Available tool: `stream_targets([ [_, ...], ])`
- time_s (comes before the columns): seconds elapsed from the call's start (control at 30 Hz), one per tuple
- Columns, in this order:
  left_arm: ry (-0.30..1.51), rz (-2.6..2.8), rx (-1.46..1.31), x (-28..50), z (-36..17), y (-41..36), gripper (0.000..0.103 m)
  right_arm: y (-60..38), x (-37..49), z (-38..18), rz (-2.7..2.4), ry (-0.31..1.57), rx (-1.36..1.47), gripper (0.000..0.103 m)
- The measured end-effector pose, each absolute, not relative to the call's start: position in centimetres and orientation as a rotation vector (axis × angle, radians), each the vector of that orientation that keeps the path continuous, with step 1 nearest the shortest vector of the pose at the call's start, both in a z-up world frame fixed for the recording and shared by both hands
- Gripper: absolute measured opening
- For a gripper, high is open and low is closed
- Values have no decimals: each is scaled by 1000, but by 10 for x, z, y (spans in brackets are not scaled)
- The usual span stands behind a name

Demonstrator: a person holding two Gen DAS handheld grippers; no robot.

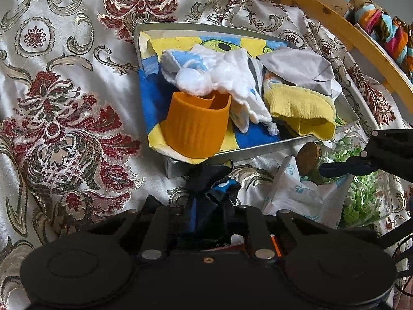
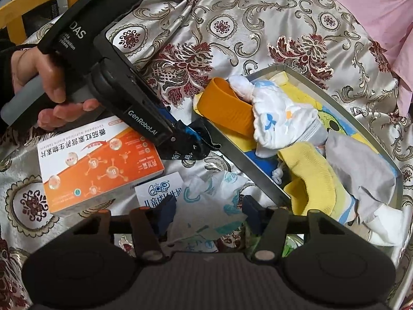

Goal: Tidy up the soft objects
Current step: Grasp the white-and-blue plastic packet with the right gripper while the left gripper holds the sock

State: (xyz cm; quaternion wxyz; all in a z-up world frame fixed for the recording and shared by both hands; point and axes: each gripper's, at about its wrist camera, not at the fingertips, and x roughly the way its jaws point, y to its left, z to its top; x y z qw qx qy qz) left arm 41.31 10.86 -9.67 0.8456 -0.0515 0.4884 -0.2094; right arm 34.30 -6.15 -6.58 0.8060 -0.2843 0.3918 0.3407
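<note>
My left gripper (image 1: 204,206) is shut on a crumpled black and blue cloth (image 1: 211,196), just in front of a metal tray (image 1: 258,149). The right wrist view shows that gripper (image 2: 189,142) pinching the cloth (image 2: 198,134) at the tray's near rim (image 2: 247,160). The tray holds an orange ribbed cup (image 1: 196,126), a white baby garment (image 1: 227,77), a yellow sock (image 1: 302,108) and a grey cloth (image 1: 302,64). My right gripper (image 2: 209,206) stands open, its jaws on either side of a white packet with teal print (image 2: 206,214).
An orange and white tablet box (image 2: 98,165) and a small white carton (image 2: 157,188) lie on the patterned satin bedspread (image 1: 64,77). A glass jar of green bits (image 1: 361,196) with a cork lid lies beside the packet. A yellow wooden frame (image 1: 348,25) runs behind the tray.
</note>
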Motion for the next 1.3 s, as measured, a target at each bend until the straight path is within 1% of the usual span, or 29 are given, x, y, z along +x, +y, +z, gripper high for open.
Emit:
stream_targets([
  [0.3, 1019, -493, -70, 405, -93, 98, 14, -61, 337, -65, 716, 819, -631, 60],
  [0.7, 1011, -541, -65, 398, -87, 87, 13, -66, 326, -61, 688, 784, -663, 43],
  [0.73, 1009, -544, -66, 398, -86, 87, 13, -66, 324, -60, 682, 771, -664, 35],
  [0.77, 1008, -546, -68, 397, -85, 87, 13, -67, 324, -58, 679, 766, -657, 31],
  [0.83, 1007, -553, -72, 397, -84, 87, 13, -68, 323, -54, 681, 770, -643, 27],
  [0.93, 1002, -559, -69, 396, -82, 85, 13, -68, 321, -53, 682, 770, -657, 25],
  [0.97, 1000, -560, -71, 395, -81, 85, 13, -67, 320, -53, 681, 766, -665, 20],
  [1.17, 971, -568, -84, 392, -71, 87, 12, -65, 311, -49, 687, 762, -712, 14],
  [1.3, 952, -574, -93, 389, -64, 87, 12, -64, 305, -47, 699, 769, -735, 12],
])
